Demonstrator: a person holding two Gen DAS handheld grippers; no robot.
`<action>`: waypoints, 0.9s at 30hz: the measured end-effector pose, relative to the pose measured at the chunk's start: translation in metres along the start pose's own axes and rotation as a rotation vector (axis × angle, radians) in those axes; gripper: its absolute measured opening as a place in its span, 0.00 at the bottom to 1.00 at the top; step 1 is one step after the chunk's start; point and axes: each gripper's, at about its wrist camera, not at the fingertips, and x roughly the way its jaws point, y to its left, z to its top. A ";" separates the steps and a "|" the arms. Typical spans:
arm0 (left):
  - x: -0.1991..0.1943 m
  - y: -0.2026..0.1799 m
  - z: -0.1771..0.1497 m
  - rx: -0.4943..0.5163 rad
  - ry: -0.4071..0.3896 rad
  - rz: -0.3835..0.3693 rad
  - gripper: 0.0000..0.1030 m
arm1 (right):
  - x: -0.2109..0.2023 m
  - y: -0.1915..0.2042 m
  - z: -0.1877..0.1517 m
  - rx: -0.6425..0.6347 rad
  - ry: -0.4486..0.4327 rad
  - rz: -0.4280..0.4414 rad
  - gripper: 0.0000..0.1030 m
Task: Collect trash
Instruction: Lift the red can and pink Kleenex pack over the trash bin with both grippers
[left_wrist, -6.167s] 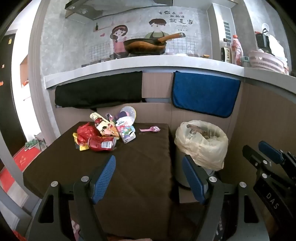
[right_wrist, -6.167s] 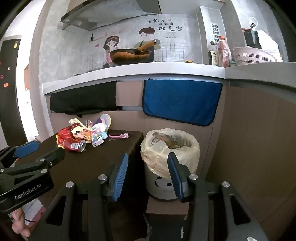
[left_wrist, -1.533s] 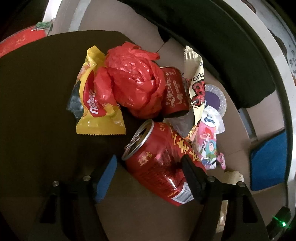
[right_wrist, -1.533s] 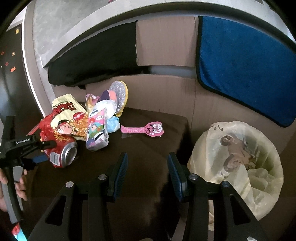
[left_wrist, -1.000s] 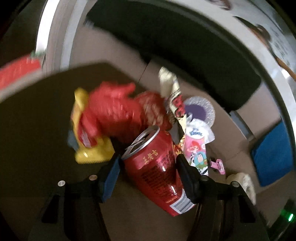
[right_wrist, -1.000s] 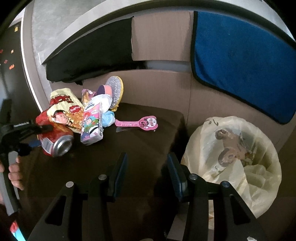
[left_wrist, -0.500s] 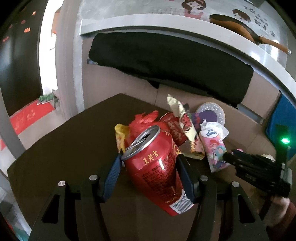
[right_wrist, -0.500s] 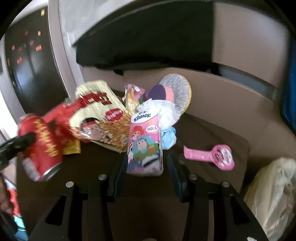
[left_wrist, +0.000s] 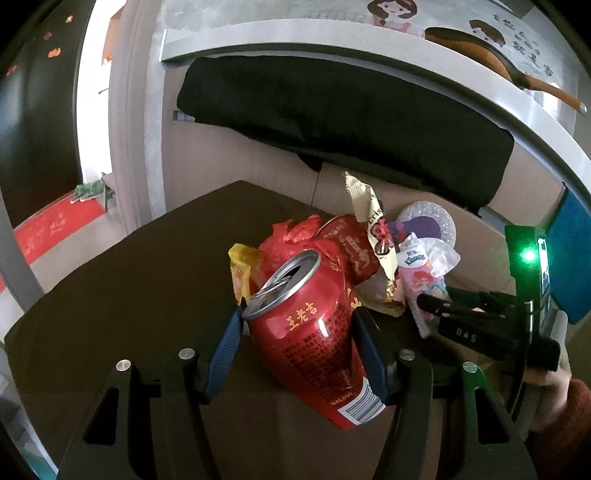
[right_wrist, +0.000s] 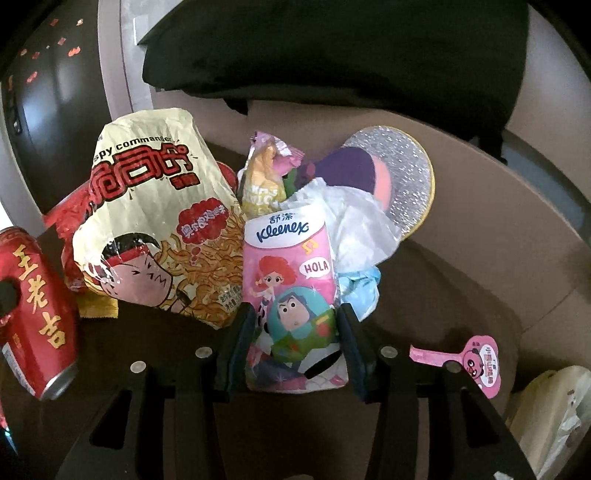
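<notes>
My left gripper (left_wrist: 298, 319) is shut on a dented red drink can (left_wrist: 314, 332) and holds it tilted above the dark table (left_wrist: 129, 295), open end away from me. The same can (right_wrist: 35, 295) shows at the left edge of the right wrist view. My right gripper (right_wrist: 295, 314) is low over the trash pile and its jaws are opening. A pink Kleenex tissue pack (right_wrist: 291, 277) lies between its blue pads, which flank the pack's sides without clearly pressing. A noodle snack bag (right_wrist: 155, 221) lies just left of the pack.
A red plastic bag (left_wrist: 291, 240), a yellow wrapper (left_wrist: 242, 269), a glittery disc (right_wrist: 402, 177) and crumpled white plastic (right_wrist: 354, 229) fill the pile. A pink tag (right_wrist: 476, 360) lies to the right. The bin bag (right_wrist: 554, 413) sits at the far right. A black cloth (left_wrist: 351, 118) hangs behind.
My right gripper has swung left from the bin side to the pile and now straddles the tissue pack. My left gripper has rolled and kept the can off the table.
</notes>
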 end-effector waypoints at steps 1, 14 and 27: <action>0.000 -0.001 -0.001 0.001 0.001 -0.002 0.59 | -0.001 0.003 -0.001 -0.010 0.002 0.004 0.43; -0.014 -0.006 0.002 0.012 -0.032 -0.005 0.59 | -0.039 -0.006 -0.009 0.020 -0.090 0.050 0.32; -0.077 -0.078 0.040 0.168 -0.212 -0.043 0.59 | -0.154 -0.040 -0.025 0.065 -0.281 0.032 0.31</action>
